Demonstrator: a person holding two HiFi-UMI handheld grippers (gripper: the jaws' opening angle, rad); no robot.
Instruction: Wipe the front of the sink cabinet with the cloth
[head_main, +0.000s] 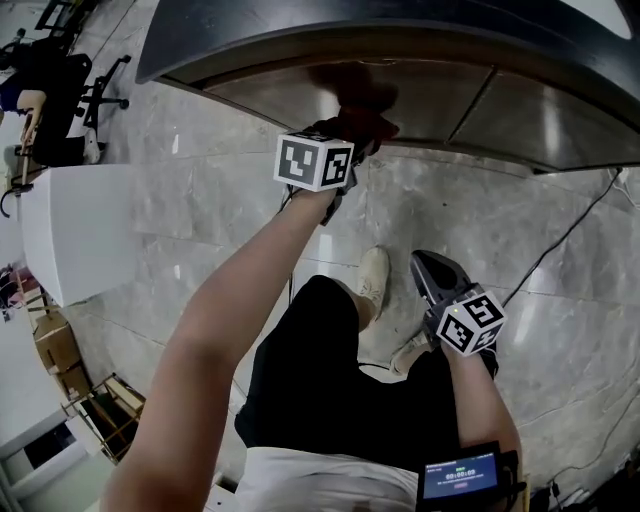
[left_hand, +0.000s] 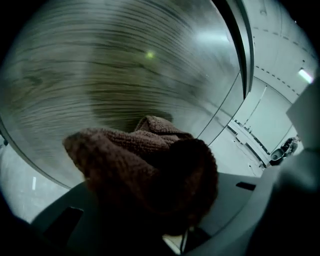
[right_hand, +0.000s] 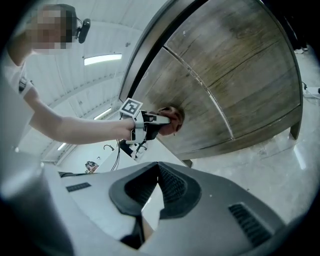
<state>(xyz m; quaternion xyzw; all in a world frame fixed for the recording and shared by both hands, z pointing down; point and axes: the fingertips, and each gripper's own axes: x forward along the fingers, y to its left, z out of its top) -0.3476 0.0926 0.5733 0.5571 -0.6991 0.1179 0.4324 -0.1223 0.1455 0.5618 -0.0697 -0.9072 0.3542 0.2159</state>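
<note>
Brown cloth (left_hand: 150, 170): soft, light knit, bunched; likely crushes flat under pressure, so best gripped by a thick fold with a pad facing outward.
Where: against the wooden sink cabinet front (right_hand: 225, 65), high on a door panel.
Left gripper (head_main: 352, 135): fingers clamped on the cloth and buried in it.
Left arm (head_main: 250, 300): stretched forward, nearly straight.
Right gripper (right_hand: 159, 167): fingers together, nothing between them; held low, well apart from the cabinet.

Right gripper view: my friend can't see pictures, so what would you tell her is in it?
The left gripper presses a brown cloth against the wooden front of the sink cabinet. Close up at the bottom, the right gripper has its jaws together with nothing between them.
</note>
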